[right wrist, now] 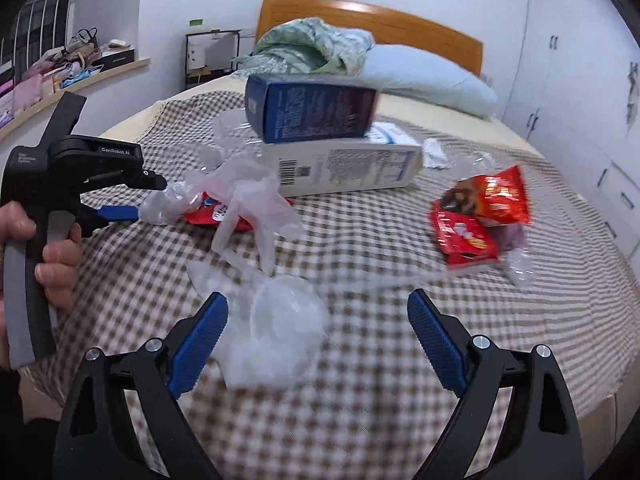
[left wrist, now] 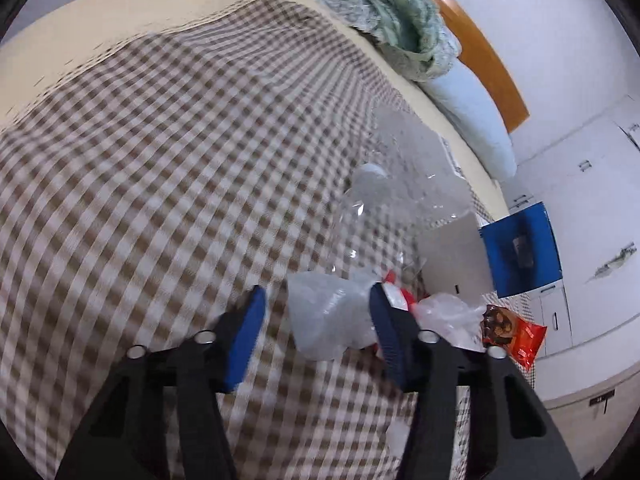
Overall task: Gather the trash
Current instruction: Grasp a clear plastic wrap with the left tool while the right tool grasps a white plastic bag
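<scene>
**Trash pickup on the bed – where this could go sideways**

Left gripper (left wrist: 318, 320) has its jaws partway apart w/ a clear plastic bag (left wrist: 332, 316) between them. The bag touches the right-hand pad, but there's a gap at the other pad, so I'd call it not clamped yet. Right gripper (right wrist: 318, 340) is wide open, nothing held, hovering over a crumpled clear wrapper (right wrist: 276, 328).

The rest of the trash is spread over the checked bedspread (left wrist: 160, 160): a blue box (right wrist: 310, 110) stacked on a white box (right wrist: 348, 166), red snack packets (right wrist: 480, 216) off to the right, and a thin plastic glove (right wrist: 248, 204) draped over another red wrapper (right wrist: 212, 214).

What could go wrong imo:
- Clear film is slippery and floppy, so a grip on just a corner prob slides out on the lift.
- The bag overlaps other bits, so pulling it could drag neighbours along or flick them off the bed edge.
- The bedspread is soft; closing too low might pinch cloth along w/ the plastic.
- Both views are blurry (hard to judge contact tbh).

Room: bedroom, wooden headboard (right wrist: 372, 20), pale blue pillow (right wrist: 432, 80), green blanket (right wrist: 312, 46), white cupboards (right wrist: 580, 100) on the right, and a cluttered shelf on the left.
</scene>
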Demonstrator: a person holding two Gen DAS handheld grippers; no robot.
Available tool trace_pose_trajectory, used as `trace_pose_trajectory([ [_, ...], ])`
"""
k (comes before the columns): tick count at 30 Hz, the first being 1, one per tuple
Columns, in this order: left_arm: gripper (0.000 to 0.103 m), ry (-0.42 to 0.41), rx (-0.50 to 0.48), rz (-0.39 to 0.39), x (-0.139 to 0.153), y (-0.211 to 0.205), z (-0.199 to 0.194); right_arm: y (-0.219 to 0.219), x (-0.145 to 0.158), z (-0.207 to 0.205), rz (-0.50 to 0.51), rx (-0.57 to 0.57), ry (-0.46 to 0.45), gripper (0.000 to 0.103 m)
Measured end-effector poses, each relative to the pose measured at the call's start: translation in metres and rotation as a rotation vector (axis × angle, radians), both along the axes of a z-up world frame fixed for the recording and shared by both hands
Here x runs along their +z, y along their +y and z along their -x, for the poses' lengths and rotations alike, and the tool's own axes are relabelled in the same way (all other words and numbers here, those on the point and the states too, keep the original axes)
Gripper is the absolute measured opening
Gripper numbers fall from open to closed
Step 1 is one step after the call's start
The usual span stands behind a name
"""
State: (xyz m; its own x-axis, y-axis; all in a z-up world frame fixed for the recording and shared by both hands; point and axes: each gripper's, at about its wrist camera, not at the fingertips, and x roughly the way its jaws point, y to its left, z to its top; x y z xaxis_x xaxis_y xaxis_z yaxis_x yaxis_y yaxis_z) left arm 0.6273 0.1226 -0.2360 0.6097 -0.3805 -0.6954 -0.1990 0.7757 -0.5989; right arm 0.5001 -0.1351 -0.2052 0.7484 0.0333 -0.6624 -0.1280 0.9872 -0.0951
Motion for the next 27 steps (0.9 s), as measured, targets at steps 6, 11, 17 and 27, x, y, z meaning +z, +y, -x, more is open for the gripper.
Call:
trace_pose_trajectory([
  [6, 0.005, -0.026, -0.097, 0.048, 0.001, -0.007, -0.012, 0.009, 0.001, -0.030, -0.002, 0.026, 0.004, 0.087],
  [11, 0.004, -0.154, -0.004, 0.153, 0.030, 0.047, 0.015, 0.012, 0.011, -0.065, -0.105, 0.066, 0.043, 0.087],
  [17, 0.003, -0.191, -0.001, 0.179, 0.036, 0.060, 0.031, 0.034, 0.010, -0.110, -0.134, 0.109, 0.113, 0.083],
  [27, 0.003, -0.289, 0.011, 0.267, 0.056, 0.067, 0.033, 0.022, 0.044, -0.107, -0.142, 0.139, 0.108, 0.005],
])
